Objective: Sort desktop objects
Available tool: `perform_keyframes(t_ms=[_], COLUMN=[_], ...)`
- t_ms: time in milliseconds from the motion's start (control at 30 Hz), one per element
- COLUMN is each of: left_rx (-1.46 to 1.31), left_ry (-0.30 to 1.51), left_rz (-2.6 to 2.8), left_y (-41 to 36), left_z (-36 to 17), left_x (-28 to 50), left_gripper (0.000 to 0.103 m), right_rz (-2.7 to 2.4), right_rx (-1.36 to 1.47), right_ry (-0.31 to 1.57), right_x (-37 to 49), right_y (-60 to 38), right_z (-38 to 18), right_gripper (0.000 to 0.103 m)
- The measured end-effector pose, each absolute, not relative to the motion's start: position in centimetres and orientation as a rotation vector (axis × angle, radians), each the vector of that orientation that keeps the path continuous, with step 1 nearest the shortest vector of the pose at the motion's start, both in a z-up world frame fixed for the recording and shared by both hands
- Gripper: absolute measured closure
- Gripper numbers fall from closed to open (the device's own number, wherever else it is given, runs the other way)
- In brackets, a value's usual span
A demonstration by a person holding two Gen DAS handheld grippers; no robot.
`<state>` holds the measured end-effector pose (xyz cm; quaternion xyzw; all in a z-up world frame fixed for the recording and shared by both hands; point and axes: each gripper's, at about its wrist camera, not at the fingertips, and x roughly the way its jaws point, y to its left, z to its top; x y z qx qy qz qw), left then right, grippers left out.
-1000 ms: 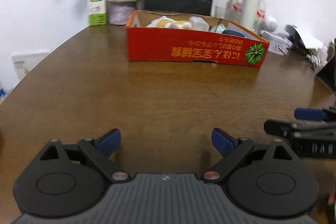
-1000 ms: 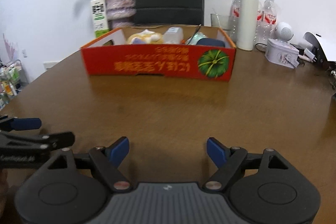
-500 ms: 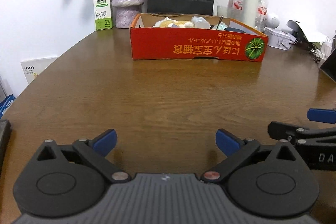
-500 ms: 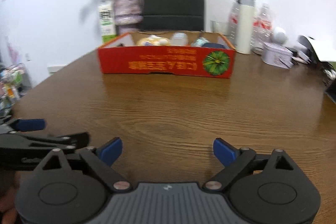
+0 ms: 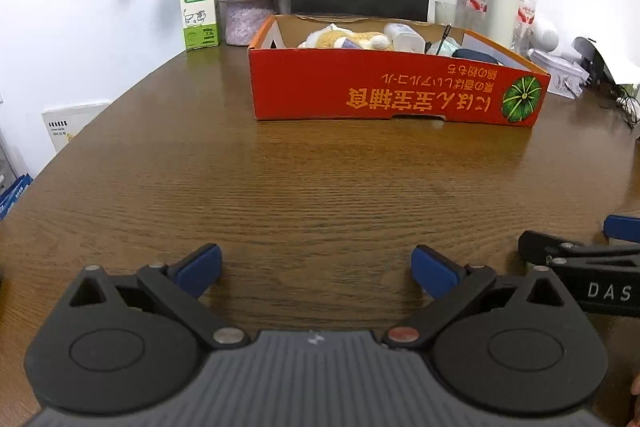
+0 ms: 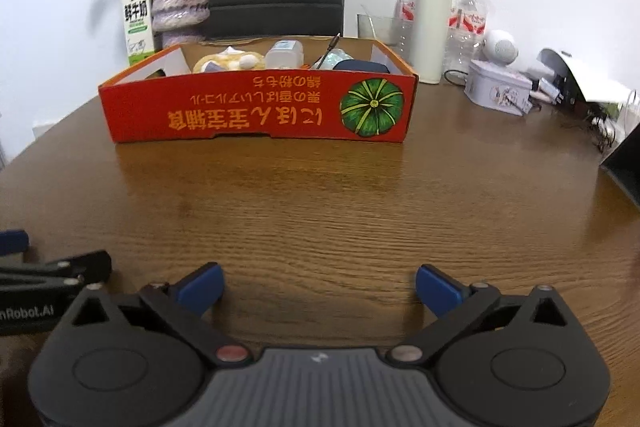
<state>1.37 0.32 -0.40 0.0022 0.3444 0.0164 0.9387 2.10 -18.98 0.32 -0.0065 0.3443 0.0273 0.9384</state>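
left gripper wide, empty | right gripper just widened, empty | box ahead, broadside, nearer right

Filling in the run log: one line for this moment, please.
left gripper: open, empty | right gripper: jaws just opened, empty | red box: holds sorted items | table: bare before grippers

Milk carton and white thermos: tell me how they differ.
The milk carton is a square box with a gabled top, green print and black characters; the white thermos is a plain round cylinder with a grey lid. The milk carton stands left of the red box, the white thermos to its right. Both stand upright by the wall.
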Motion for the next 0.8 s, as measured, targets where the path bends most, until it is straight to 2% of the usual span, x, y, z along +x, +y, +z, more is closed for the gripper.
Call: perform_keyframes(t_ms=[800], left_rx=[0.001], left_ry=[0.704], left_rz=[0.034], left_y=[0.45], left_z=[-0.33], left_x=[1.35], left_gripper=[0.000], right_rz=[0.083], right_rx=[-0.012], right_ry=[0.705], right_x=[2.31], right_y=[-18.97], right_z=[0.24], right_gripper=[0.000])
